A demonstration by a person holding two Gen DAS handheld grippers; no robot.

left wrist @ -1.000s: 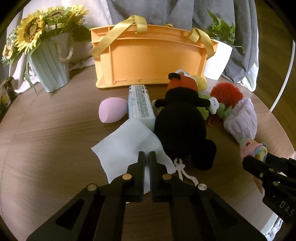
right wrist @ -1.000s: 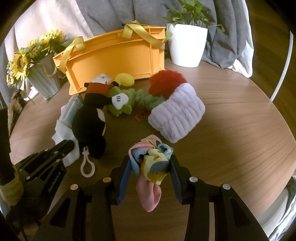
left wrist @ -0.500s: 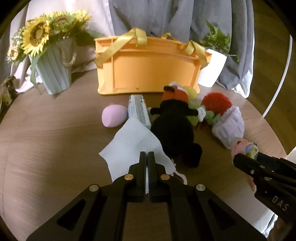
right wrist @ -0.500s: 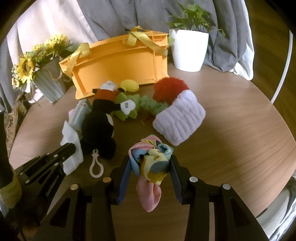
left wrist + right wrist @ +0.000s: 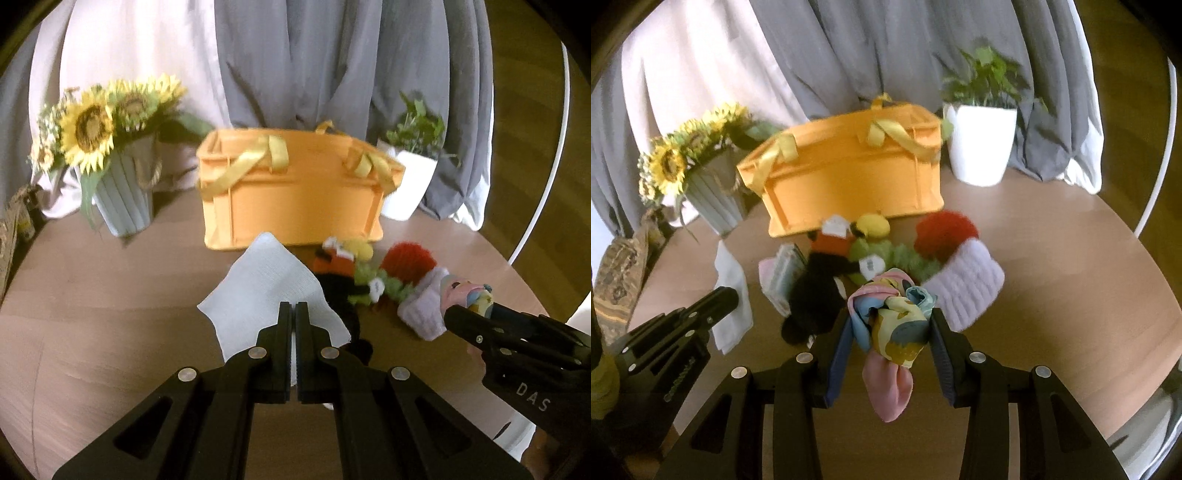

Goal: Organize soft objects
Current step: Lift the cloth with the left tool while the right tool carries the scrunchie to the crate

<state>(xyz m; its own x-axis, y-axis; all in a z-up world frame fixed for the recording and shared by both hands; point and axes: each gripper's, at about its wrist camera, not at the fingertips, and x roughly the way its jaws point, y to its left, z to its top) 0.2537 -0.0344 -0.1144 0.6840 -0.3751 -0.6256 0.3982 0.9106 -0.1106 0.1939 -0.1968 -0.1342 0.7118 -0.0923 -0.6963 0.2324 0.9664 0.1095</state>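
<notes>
My left gripper is shut on a white cloth, which hangs lifted off the round wooden table. A bunched pastel scarf in pink, blue and yellow sits clamped in my right gripper, its tail hanging below. The orange basket with yellow ribbon handles stands at the back. In front of it lie a black plush toy, a green plush, a red fluffy ball and a lilac towelling roll. The left gripper shows at the left of the right wrist view.
A sunflower bouquet in a ribbed grey pot stands back left, a white planter with a green plant back right. A tissue pack and a pink sponge lie left of the black plush. Grey and white curtains hang behind.
Both grippers have risen. The white cloth came up off the table with the left gripper, and the scarf rose with the right one. The table objects look smaller and farther away.
</notes>
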